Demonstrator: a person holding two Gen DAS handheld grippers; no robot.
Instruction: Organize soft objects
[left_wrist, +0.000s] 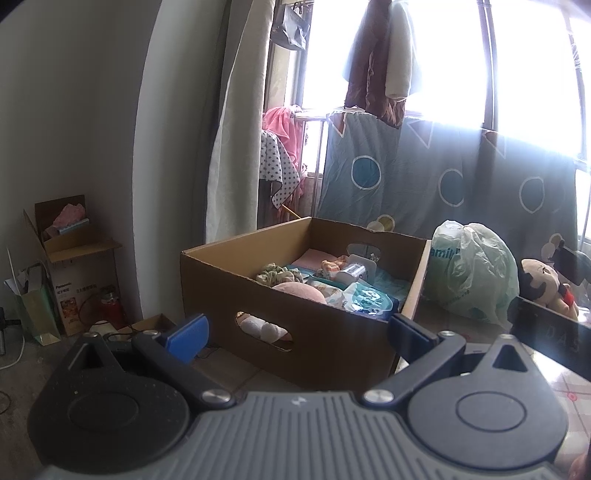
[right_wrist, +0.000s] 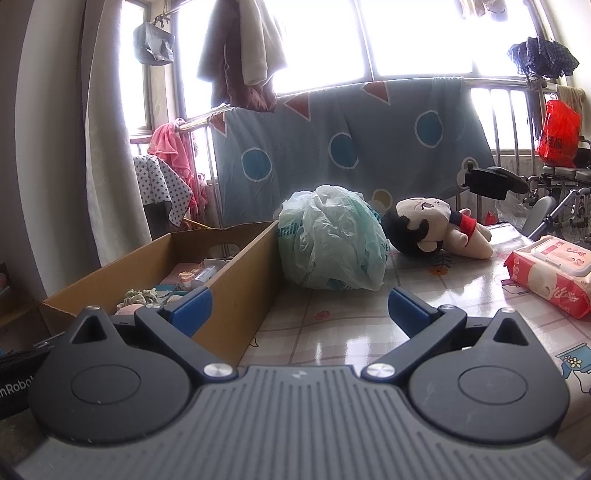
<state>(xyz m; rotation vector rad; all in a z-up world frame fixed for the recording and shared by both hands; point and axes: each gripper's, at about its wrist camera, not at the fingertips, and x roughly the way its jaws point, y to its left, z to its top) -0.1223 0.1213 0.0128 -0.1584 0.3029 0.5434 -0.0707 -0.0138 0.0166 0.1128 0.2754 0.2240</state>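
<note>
Both views are lit from behind by the windows (right_wrist: 417, 37), which are blown out to white. The wall (left_wrist: 74, 110) is left dim. Glare is thrown across the table (right_wrist: 332, 343) — straight lines are bowed near the edges.

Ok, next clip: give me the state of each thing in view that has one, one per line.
left gripper: open, holding nothing
right gripper: open, holding nothing
cardboard box: open-topped, partly filled with soft items
plush doll: lying on its side on the table, outside the box
green plastic bag: stuffed, bunched shut, beside the box
wet wipes pack: lid closed, lying flat
</note>
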